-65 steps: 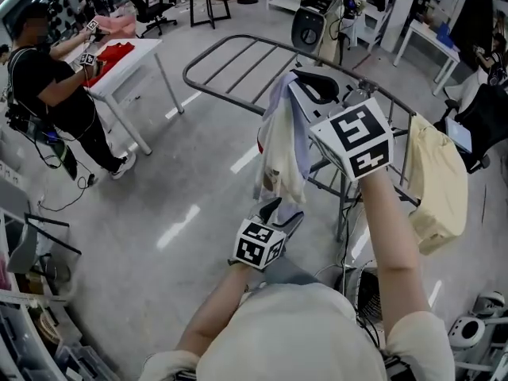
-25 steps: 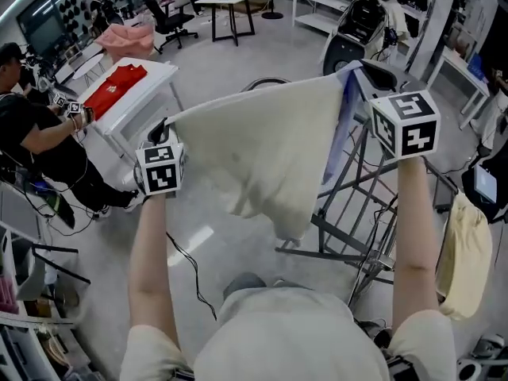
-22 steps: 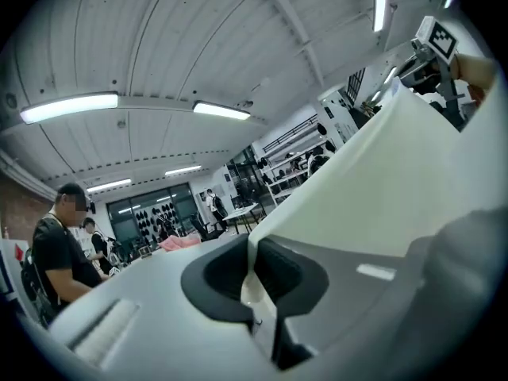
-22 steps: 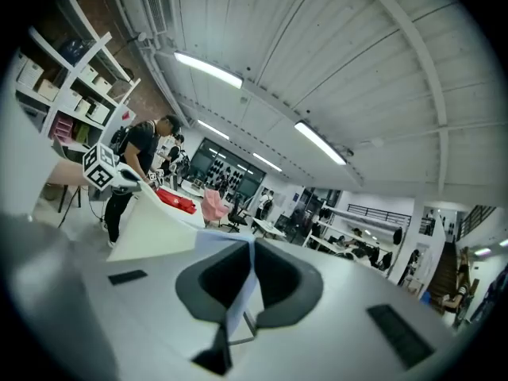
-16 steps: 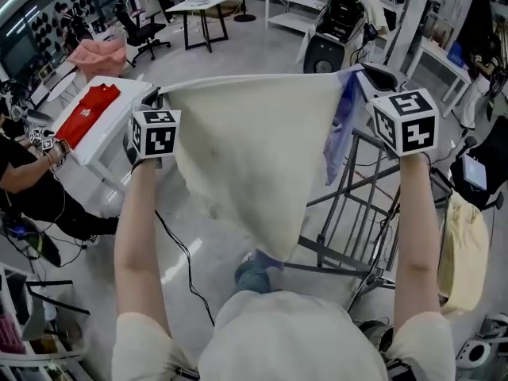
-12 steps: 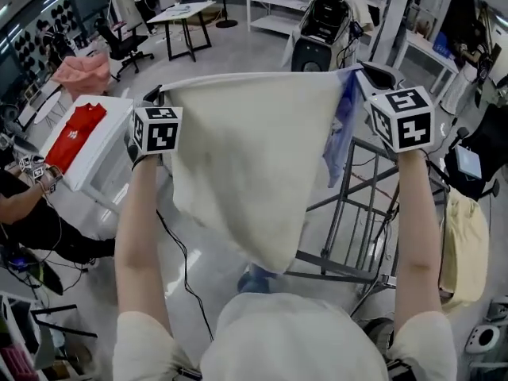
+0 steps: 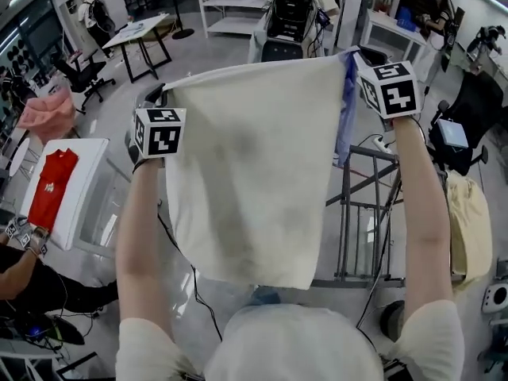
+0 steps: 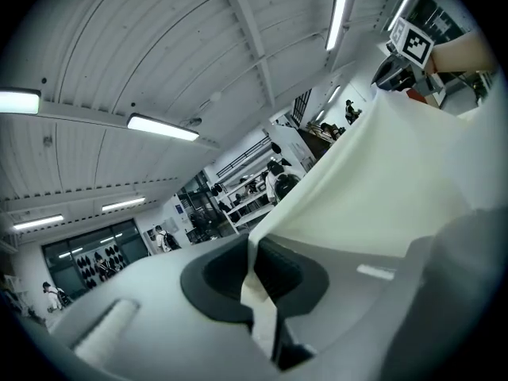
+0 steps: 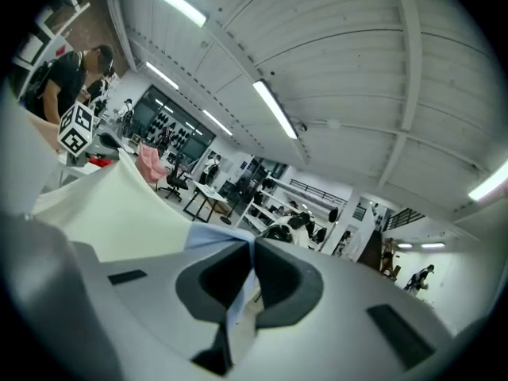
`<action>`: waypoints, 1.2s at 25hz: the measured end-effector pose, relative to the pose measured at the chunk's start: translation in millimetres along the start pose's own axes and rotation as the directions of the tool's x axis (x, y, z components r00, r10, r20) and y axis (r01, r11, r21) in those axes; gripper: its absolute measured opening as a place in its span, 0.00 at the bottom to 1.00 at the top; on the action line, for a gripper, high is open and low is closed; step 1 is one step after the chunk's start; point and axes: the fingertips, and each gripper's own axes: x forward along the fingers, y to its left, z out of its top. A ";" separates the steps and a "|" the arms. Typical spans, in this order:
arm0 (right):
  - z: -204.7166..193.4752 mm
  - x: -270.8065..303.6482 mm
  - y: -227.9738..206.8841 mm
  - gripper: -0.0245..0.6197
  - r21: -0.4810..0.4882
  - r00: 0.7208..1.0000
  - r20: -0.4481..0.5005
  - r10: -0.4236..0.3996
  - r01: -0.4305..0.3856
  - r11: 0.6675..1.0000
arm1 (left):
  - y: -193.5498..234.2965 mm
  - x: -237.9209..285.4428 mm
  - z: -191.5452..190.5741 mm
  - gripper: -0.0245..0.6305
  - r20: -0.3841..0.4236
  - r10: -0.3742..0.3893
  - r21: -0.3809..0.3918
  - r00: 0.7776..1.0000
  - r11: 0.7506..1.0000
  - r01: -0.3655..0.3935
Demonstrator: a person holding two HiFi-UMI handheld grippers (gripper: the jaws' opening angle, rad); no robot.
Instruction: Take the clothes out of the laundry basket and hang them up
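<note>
One cream garment (image 7: 246, 181), spread wide, hanging downward

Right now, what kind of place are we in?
Probably a lab or workshop, not a home: metal shelving along the back, a work table with an office chair near it, and a red shirt laid out on a white table.

Left gripper (image 8: 255, 272): dark pads (image 8: 222, 280) pressed together on a corner of the cream cloth (image 8: 381, 189), with a thin fold of it running down between them. Cloth pulled taut, rising toward upper right. Its far corner is at the right gripper (image 8: 394, 71), marker cube (image 8: 416, 42) above it, forearm (image 8: 468, 50) behind. Overhead: ribbed white ceiling (image 8: 159, 46), light strips (image 8: 163, 127) lit. Background: shelving (image 8: 252, 201), several people standing, small and indistinct.
</note>
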 end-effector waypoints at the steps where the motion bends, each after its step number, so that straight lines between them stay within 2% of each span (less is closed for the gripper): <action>1: 0.0 8.6 -1.1 0.07 -0.018 1.000 -0.010 -0.015 0.015 1.000 | -0.3 8.0 -1.5 0.07 0.004 -0.009 0.000 1.000 1.000 0.009; 6: 10.3 45.2 -23.1 0.07 -0.054 0.997 -0.021 -0.079 0.077 0.996 | -6.2 45.4 3.7 0.07 0.029 -0.060 0.005 0.998 0.998 0.060; 10: 15.8 54.0 -33.4 0.06 0.007 0.992 0.003 -0.122 0.122 0.992 | -23.0 66.5 0.4 0.07 0.037 -0.121 0.010 0.992 0.993 0.121; 12: 8.2 61.0 -30.0 0.06 0.026 0.992 -0.005 -0.124 0.124 0.992 | -34.2 78.3 -5.7 0.07 0.023 -0.150 0.011 0.988 0.989 0.150; 17: -21.5 84.3 -29.9 0.07 -0.038 0.988 -0.053 -0.145 0.143 0.989 | -72.9 104.8 -29.2 0.07 -0.043 -0.216 0.023 0.975 0.976 0.217; 21: -43.8 106.2 -22.0 0.07 -0.014 0.988 -0.116 -0.101 0.100 0.995 | -95.8 125.3 -46.9 0.07 -0.093 -0.265 0.030 0.960 0.963 0.269; 24: -83.8 118.0 3.6 0.10 0.004 0.975 -0.216 -0.043 0.045 0.999 | -114.7 133.4 -67.3 0.07 -0.137 -0.331 0.006 0.934 0.942 0.335; 26: -118.1 120.8 26.9 0.16 0.023 0.955 -0.295 0.003 0.004 1.000 | -130.1 133.8 -85.5 0.07 -0.177 -0.392 -0.007 0.903 0.918 0.397; 30: -192.0 112.3 64.9 0.18 0.102 0.899 -0.431 0.076 -0.035 0.994 | -161.9 125.5 -118.3 0.24 -0.247 -0.491 -0.025 0.836 0.865 0.501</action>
